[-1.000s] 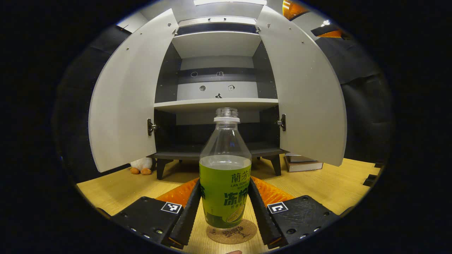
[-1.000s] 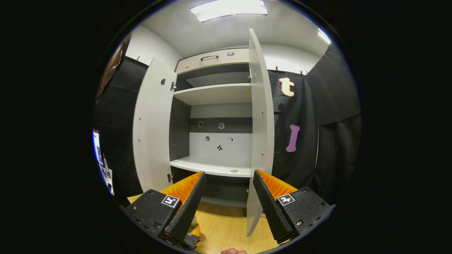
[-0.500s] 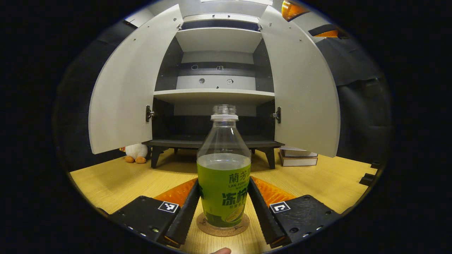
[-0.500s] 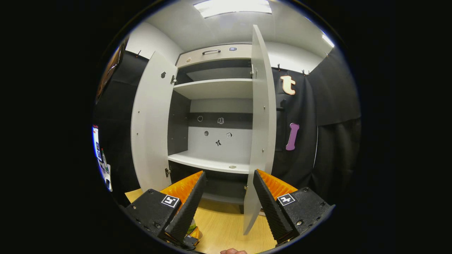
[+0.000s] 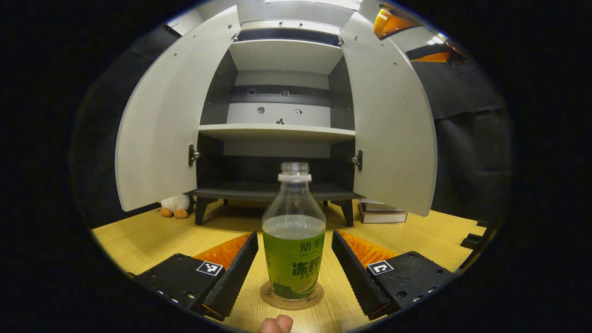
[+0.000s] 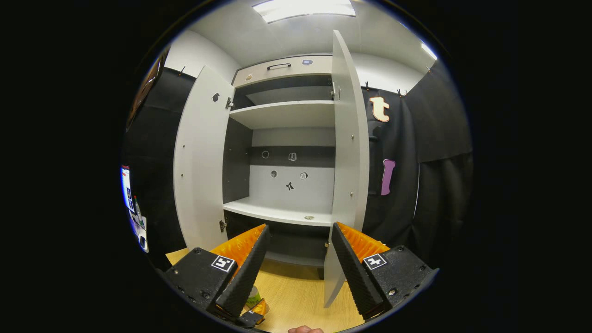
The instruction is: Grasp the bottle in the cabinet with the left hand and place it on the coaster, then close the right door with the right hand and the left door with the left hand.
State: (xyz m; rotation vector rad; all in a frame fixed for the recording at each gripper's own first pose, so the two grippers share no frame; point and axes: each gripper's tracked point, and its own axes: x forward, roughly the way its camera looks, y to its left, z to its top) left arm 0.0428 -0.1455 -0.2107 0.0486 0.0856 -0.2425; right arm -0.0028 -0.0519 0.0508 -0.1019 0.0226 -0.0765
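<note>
One bottle, upright on the coaster, between the fingers of the left gripper, which stands wide and clear of it. Risk: a sideways withdrawal could topple it. Right gripper wide, empty; right door just ahead, ajar.
</note>
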